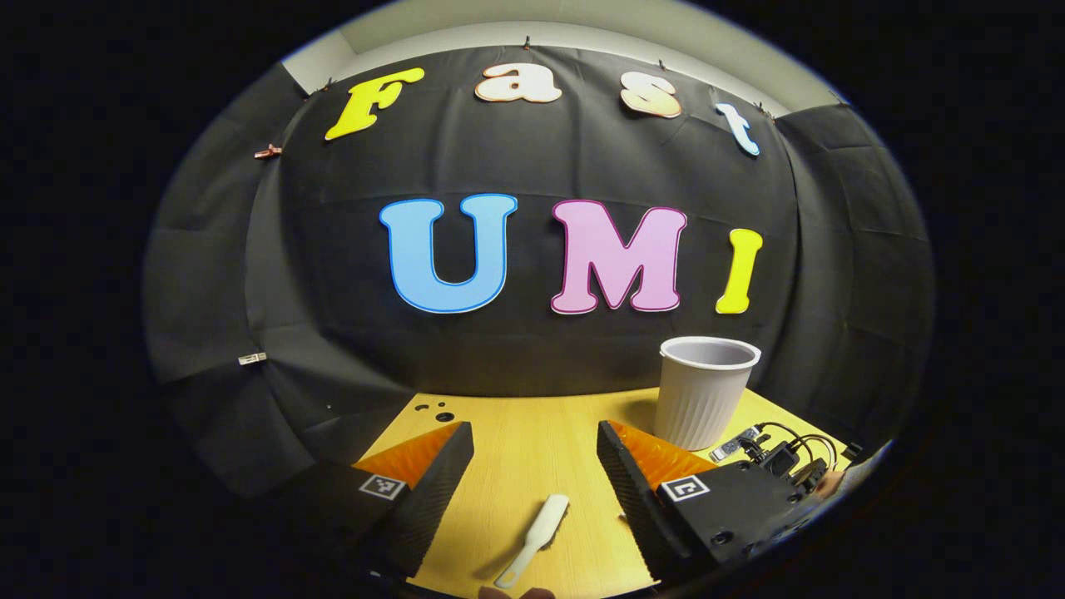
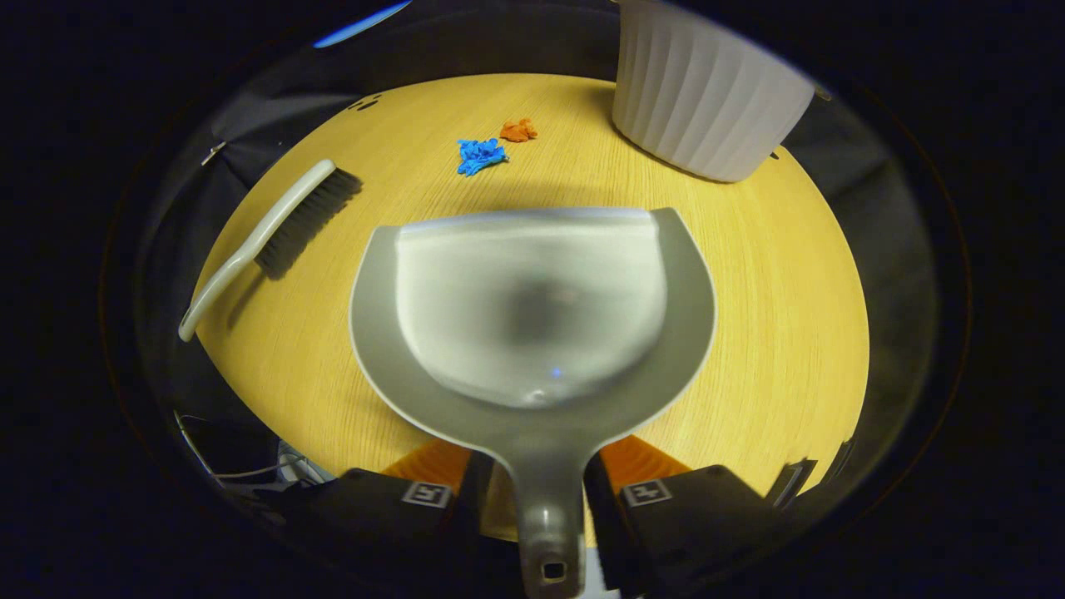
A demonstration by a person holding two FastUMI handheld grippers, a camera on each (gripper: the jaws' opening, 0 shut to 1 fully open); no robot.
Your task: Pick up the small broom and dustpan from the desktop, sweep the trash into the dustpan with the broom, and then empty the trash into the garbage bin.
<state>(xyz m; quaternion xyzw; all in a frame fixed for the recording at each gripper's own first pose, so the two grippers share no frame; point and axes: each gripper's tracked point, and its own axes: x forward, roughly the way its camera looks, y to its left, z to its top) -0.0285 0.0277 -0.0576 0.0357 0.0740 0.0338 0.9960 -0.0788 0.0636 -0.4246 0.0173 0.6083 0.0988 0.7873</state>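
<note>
In the left gripper view, my left gripper [image 1: 533, 428] is open above the wooden table [image 1: 532, 416], and the small broom's pale handle [image 1: 537, 532] lies on the wood between and below its fingers, untouched. In the right gripper view, my right gripper [image 2: 537, 466] is shut on the handle of the grey dustpan [image 2: 532, 299], whose pan lies flat on the table with its front edge toward the trash. A blue scrap [image 2: 481, 155] and an orange scrap [image 2: 518, 130] lie just beyond that edge. The broom [image 2: 274, 229], with dark bristles, lies left of the dustpan.
The white ribbed garbage bin [image 1: 705, 391] stands upright at the table's far right, also seen as the bin [image 2: 707, 100] beyond the dustpan's right side. Black cables and a small device [image 1: 778, 453] lie on the table right of the bin. The black cloth wall stands behind the table.
</note>
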